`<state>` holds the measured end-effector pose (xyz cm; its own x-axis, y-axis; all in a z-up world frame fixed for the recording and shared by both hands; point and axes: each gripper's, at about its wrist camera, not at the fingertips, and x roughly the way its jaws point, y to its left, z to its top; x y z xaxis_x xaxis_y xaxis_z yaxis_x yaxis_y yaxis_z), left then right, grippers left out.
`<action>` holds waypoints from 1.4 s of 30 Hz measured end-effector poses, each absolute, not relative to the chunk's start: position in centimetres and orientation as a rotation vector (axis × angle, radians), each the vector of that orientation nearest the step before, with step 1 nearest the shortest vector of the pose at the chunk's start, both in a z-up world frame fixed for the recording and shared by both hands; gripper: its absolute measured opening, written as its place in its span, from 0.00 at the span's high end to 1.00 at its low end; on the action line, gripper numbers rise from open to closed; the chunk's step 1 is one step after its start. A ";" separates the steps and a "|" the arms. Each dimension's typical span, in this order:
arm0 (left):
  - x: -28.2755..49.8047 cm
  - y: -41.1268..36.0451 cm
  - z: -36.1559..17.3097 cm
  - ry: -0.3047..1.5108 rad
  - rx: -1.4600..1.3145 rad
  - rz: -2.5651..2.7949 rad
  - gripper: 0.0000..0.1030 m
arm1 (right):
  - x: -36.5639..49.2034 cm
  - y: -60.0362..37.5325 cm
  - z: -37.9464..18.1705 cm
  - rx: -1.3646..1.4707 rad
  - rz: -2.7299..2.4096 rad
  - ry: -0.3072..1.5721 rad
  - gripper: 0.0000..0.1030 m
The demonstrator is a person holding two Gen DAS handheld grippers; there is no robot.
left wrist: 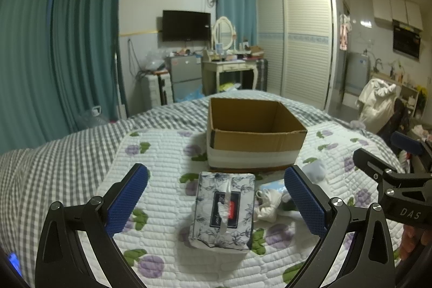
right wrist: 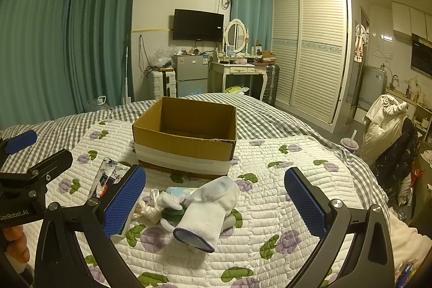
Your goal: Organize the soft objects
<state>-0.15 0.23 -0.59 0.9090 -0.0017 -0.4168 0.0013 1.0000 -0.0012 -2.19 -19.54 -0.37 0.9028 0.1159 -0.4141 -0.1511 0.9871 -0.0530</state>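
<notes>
A floral soft tissue pack (left wrist: 224, 209) lies on the quilt between the fingers of my open left gripper (left wrist: 216, 196). An open, empty cardboard box (left wrist: 253, 134) stands just behind it; it also shows in the right wrist view (right wrist: 186, 136). My right gripper (right wrist: 216, 196) is open around a white sock with a blue-grey cuff (right wrist: 208, 209). Small white and green soft items (right wrist: 164, 209) lie to the sock's left. The tissue pack (right wrist: 108, 174) shows partly behind my right gripper's left finger. Neither gripper touches anything.
A floral quilted mat (right wrist: 283, 180) covers a grey checked bed (left wrist: 54, 153). A chair with draped clothes (right wrist: 388, 123) and a drink cup (right wrist: 349, 145) stand to the right. A dresser, fridge and wardrobe stand beyond the bed.
</notes>
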 end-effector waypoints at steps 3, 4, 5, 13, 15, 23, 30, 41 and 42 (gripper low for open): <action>-0.1 0.2 -0.4 0.427 -0.005 0.007 0.00 | -2.3 -19.3 -0.2 -0.091 0.144 0.420 0.00; -0.1 0.3 -0.3 0.425 -0.009 0.005 0.00 | -2.4 -19.3 -0.1 -0.092 0.146 0.418 0.00; -0.2 0.4 -0.1 0.421 -0.012 0.006 0.00 | -2.4 -19.3 -0.1 -0.094 0.147 0.416 0.00; 1.1 0.3 -2.2 0.486 -0.017 -0.010 0.00 | -1.6 -19.8 -0.8 -0.092 0.140 0.447 0.00; 2.5 -0.1 -4.7 0.568 -0.019 -0.030 0.01 | -0.7 -19.9 -2.1 -0.092 0.137 0.489 0.00; 5.7 -0.7 -11.5 0.754 0.015 -0.020 0.06 | 3.3 -19.1 -7.3 -0.093 0.150 0.642 0.08; 6.2 -0.5 -12.2 0.752 0.014 -0.050 0.14 | 6.5 -19.2 -10.5 -0.053 0.144 0.729 0.22; 5.5 -1.0 -11.3 0.734 0.057 -0.055 0.24 | 5.7 -19.8 -10.8 0.004 0.221 0.760 0.66; 5.3 -1.0 -11.0 0.730 0.055 -0.053 0.24 | 5.4 -19.9 -10.6 0.005 0.221 0.758 0.66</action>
